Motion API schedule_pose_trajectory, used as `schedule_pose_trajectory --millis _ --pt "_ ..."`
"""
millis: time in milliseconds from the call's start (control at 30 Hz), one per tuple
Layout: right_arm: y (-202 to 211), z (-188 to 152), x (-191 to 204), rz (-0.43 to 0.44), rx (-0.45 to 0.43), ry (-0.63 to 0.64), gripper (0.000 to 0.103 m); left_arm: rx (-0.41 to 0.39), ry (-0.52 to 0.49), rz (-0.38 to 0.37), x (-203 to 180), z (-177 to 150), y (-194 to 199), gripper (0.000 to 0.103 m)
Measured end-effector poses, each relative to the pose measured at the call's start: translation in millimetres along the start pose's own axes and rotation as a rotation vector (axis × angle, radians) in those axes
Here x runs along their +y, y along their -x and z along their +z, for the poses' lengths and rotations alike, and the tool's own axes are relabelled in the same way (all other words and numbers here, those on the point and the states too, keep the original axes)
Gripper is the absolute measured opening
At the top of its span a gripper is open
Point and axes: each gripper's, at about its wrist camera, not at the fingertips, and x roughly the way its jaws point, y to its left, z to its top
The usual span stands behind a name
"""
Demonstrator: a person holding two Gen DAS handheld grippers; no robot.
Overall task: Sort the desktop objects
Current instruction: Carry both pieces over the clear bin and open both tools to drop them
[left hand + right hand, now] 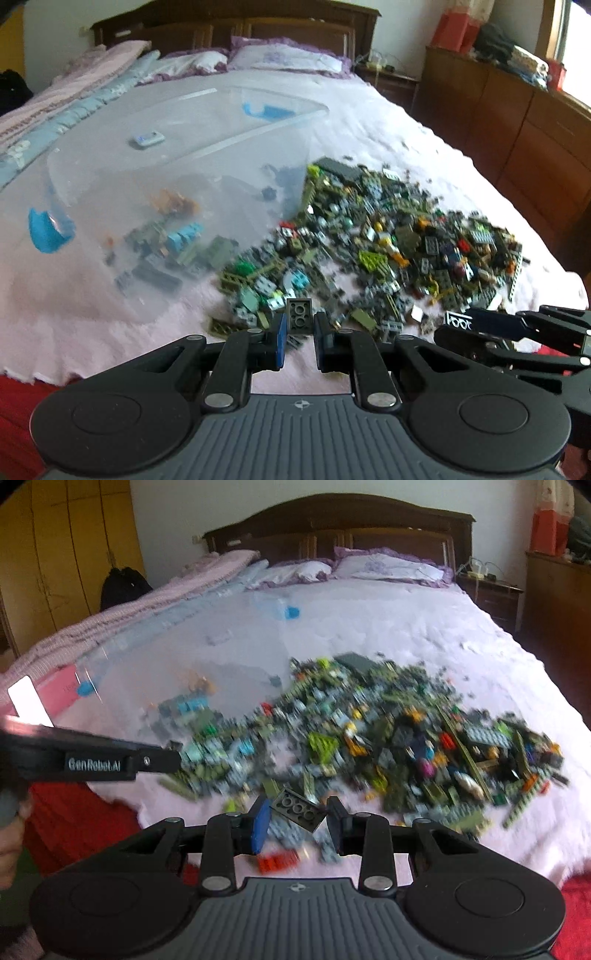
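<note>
Pink bedding (369, 122) covers a wide bed, and on it a large pile of bricks (388, 243) is spread, taken here as the landmark. A clear plastic bin (184, 147) with blue latches is seen just left of the pile and a little beyond it, with a few pieces already lying inside.

At the pile's near edge, the left gripper (300, 334) is closed to a narrow gap on a small grey plate (299, 316), which is held upright with its long axis running away from the camera. To the right of it along the same near edge, the right gripper (297, 821) is held partly closed on a dark grey brick (297, 808); the brick is clamped crosswise and tilted, its long axis spanning the pads.

Both pieces appear lifted clear of the pile. The bin lies ahead and to the left of both grippers, and the left gripper is judged nearer to it, so its plate would likely be dropped first.
</note>
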Motion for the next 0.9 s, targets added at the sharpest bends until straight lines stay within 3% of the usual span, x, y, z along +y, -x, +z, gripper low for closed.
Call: schedule_pose_trajectory --millis 267,533,733,833,900 --pt "-11 59 25 0.092 -0.067 0.060 0.036 -0.078 0.050 0.037 21 40 24 0.017" --pt "-37 137 59 0.165 -0.117 0.157 0.036 -0.147 0.101 0.098 60 96 24 0.017" --pt "-74 184 88 0.182 -0.101 0.216 0.036 -0.125 0.153 0.133 96 123 1 0.017" --pt "-96 198 101 0.180 -0.077 0.227 0.036 -0.108 0.171 0.152 109 129 -9 0.021" --pt "-111 207 108 0.179 -0.062 0.232 0.037 -0.104 0.189 0.167 117 131 -10 0.028"
